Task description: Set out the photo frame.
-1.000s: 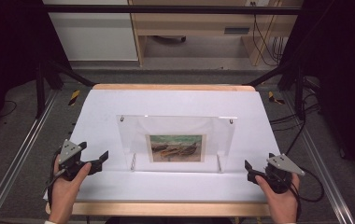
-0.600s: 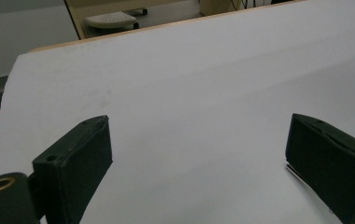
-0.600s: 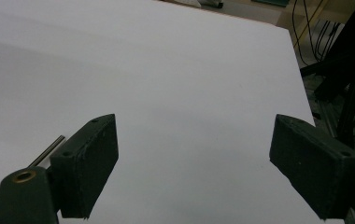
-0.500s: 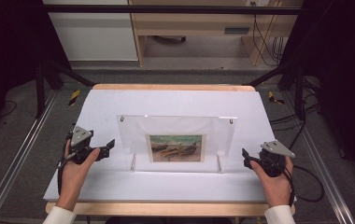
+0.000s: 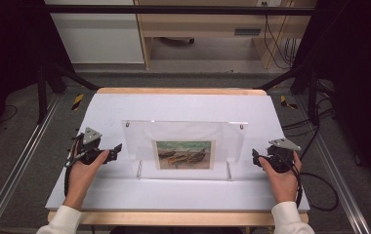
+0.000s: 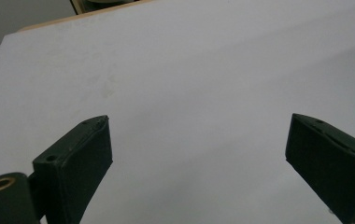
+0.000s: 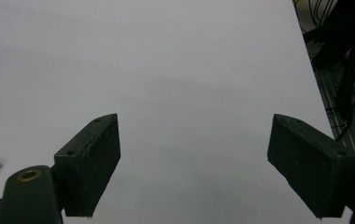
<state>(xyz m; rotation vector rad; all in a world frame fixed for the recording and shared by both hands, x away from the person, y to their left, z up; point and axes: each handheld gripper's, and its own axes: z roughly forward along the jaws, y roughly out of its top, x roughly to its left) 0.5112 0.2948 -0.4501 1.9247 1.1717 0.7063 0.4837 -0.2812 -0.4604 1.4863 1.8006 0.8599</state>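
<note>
Flanking a clear acrylic picture frame point(image 5: 186, 146) that stands upright mid-table on the white sheet point(image 5: 183, 105), we hold the left gripper point(image 5: 116, 148) near its left edge and the right gripper point(image 5: 255, 157) near its right edge. Both pairs of jaws gape wide, holding nothing. We judge the main risk is uneven closing: one side pushing first could tip or skid the light frame, or the jaws could slip on slick acrylic.
</note>
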